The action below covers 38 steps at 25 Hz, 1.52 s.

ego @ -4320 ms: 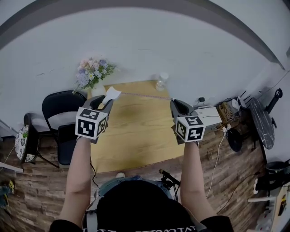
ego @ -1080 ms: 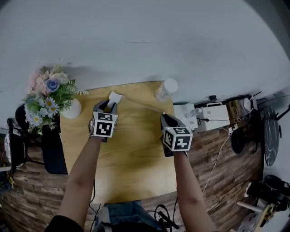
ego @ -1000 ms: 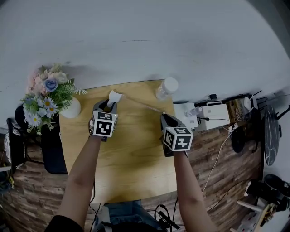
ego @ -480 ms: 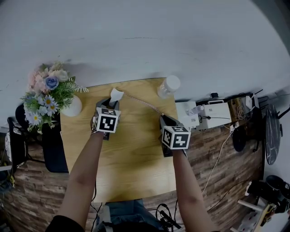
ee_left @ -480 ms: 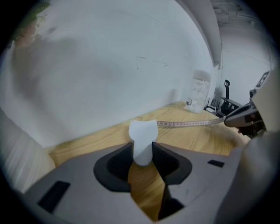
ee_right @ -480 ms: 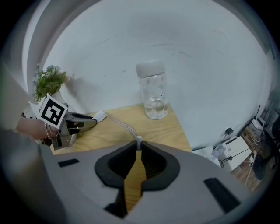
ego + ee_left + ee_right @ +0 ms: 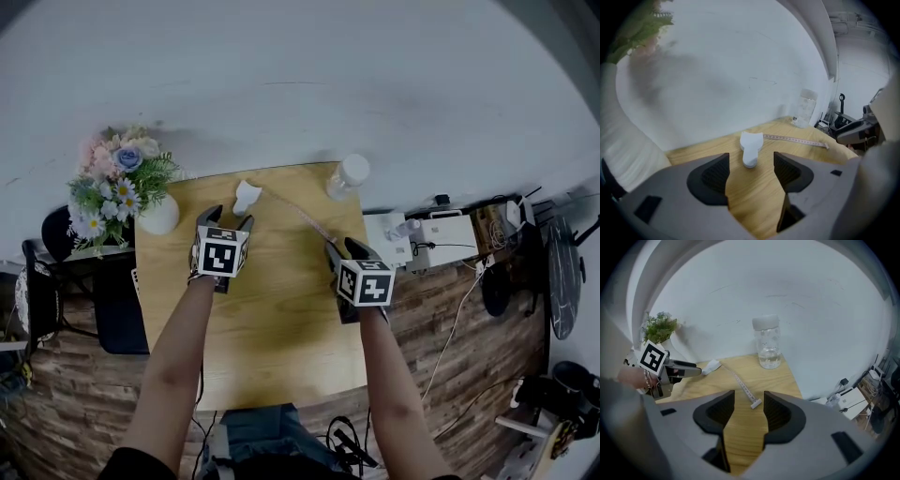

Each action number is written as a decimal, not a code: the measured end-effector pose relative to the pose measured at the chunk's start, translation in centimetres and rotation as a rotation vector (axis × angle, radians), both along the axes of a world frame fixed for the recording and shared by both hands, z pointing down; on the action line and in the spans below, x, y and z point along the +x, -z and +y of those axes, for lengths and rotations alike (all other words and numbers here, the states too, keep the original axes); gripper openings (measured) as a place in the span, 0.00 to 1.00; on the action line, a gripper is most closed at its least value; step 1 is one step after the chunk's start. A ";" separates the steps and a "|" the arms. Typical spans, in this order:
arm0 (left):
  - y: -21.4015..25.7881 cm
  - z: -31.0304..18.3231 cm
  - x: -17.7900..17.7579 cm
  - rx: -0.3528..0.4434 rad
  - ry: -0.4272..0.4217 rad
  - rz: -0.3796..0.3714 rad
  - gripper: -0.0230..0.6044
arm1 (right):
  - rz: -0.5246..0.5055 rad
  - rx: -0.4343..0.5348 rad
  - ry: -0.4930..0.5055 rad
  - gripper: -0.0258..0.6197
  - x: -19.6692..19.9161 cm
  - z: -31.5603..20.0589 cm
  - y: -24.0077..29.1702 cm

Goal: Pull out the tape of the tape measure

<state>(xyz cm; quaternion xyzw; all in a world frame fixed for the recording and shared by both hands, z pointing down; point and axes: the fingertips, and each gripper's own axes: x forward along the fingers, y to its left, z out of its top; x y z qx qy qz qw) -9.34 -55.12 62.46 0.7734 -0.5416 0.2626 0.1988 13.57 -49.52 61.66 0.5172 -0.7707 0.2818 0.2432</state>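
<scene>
The white tape measure case (image 7: 247, 196) lies on the wooden table (image 7: 272, 319) near its far edge. Its pulled-out tape (image 7: 298, 215) runs slantwise to the right and ends at a tab (image 7: 756, 403). My left gripper (image 7: 228, 220) has just been opening; it stands open a little short of the case (image 7: 751, 147), which no pad touches. My right gripper (image 7: 345, 248) has also just been opening. In the right gripper view the tab lies on the wood between its parted jaws (image 7: 749, 401), free of both pads.
A white vase of flowers (image 7: 157, 216) stands at the table's far left corner. A clear jar with a white lid (image 7: 349, 175) stands at the far right corner. A dark chair (image 7: 103, 291) is left of the table, white boxes and cables (image 7: 441, 239) to its right.
Both grippers' jaws have parted. The left let go of the case and drew back a little; the right let go of the tape's end, which now lies on the table.
</scene>
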 end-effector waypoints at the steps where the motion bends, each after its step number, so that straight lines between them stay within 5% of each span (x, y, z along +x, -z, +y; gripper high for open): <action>1: 0.5 0.4 -0.1 0.008 0.001 0.002 0.50 | 0.000 0.006 0.002 0.35 -0.1 0.3 0.4; 31: 19.3 19.9 -1.5 0.370 0.049 0.042 0.49 | -0.127 0.289 0.025 0.30 -0.7 17.5 16.5; 38: 24.0 23.4 -2.4 0.496 0.083 0.032 0.49 | -0.029 0.446 0.067 0.30 -1.1 19.9 20.9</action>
